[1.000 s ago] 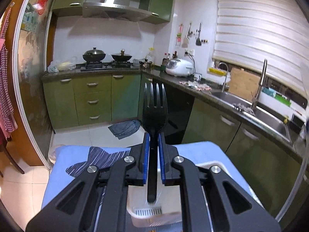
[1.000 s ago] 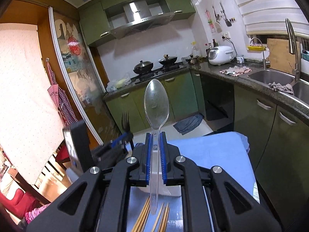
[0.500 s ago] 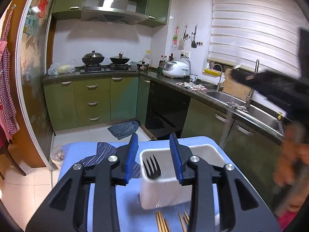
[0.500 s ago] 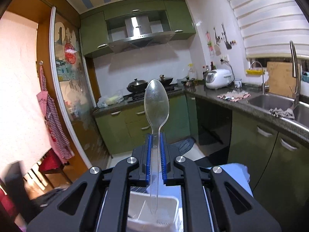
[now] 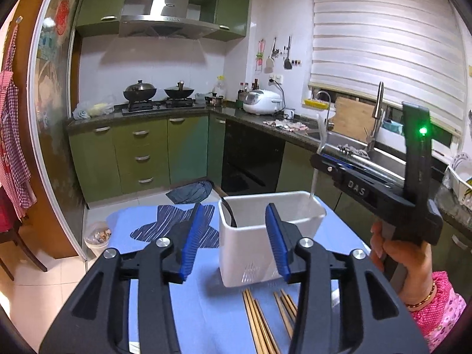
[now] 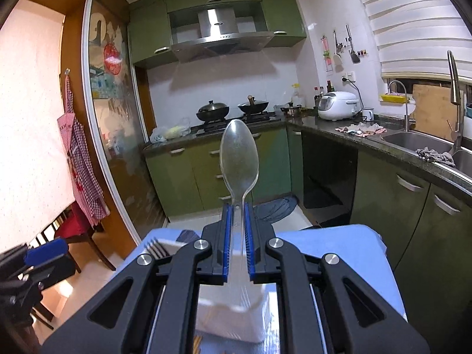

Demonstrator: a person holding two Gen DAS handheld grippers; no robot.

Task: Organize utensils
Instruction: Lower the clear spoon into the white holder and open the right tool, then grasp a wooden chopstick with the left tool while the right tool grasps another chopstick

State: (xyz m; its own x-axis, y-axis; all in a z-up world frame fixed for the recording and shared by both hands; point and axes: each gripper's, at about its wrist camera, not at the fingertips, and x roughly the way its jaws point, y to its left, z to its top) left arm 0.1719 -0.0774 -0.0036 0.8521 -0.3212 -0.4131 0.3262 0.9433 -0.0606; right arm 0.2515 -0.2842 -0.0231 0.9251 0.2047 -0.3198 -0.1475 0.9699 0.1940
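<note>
A white utensil holder (image 5: 265, 236) stands on the blue table (image 5: 141, 227). A black fork (image 5: 228, 211) leans inside it at the left; its tines show in the right wrist view (image 6: 157, 249). My left gripper (image 5: 233, 236) is open and empty in front of the holder. My right gripper (image 6: 236, 244) is shut on a clear plastic spoon (image 6: 239, 159), bowl up. In the left wrist view the right gripper (image 5: 324, 159) hovers above the holder's right corner, and the spoon's handle (image 5: 313, 183) reaches down into it. Wooden chopsticks (image 5: 265, 318) lie in front of the holder.
A striped dark cloth (image 5: 174, 221) lies on the table's far left. Green kitchen cabinets (image 5: 141, 153), a counter with a sink (image 5: 354, 147) and a rice cooker (image 5: 262, 101) stand beyond. A bin (image 5: 96, 236) is on the floor at left.
My left gripper let the black fork go into the holder, opened and drew back. My right gripper carried the clear spoon over the holder and lowered its handle into it.
</note>
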